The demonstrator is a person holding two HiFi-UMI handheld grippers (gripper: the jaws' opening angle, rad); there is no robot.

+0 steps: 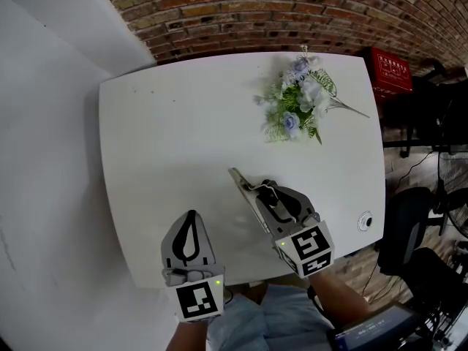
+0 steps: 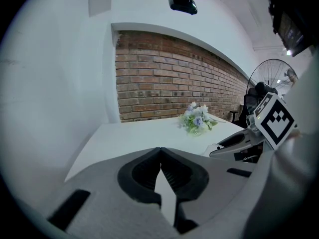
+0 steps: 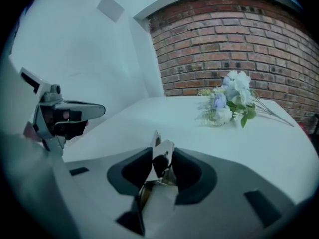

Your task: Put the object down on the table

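A metal tool (image 1: 243, 189) with a black part lies low over the white table (image 1: 168, 123), its long end pointing to the far left. My right gripper (image 1: 268, 190) stands around its near end. In the right gripper view the tool (image 3: 164, 151) sits tilted between the dark pads (image 3: 133, 171), and the jaws stand apart without squeezing it. My left gripper (image 1: 191, 216) hovers at the table's near edge, to the left of the right one. Its tips (image 2: 160, 151) meet, with nothing between them.
A bunch of artificial flowers (image 1: 300, 101) lies at the far right of the table. A small round fitting (image 1: 364, 221) sits near the right edge. Beyond that edge are a red box (image 1: 390, 72) and a dark chair (image 1: 409, 225). A brick wall runs behind.
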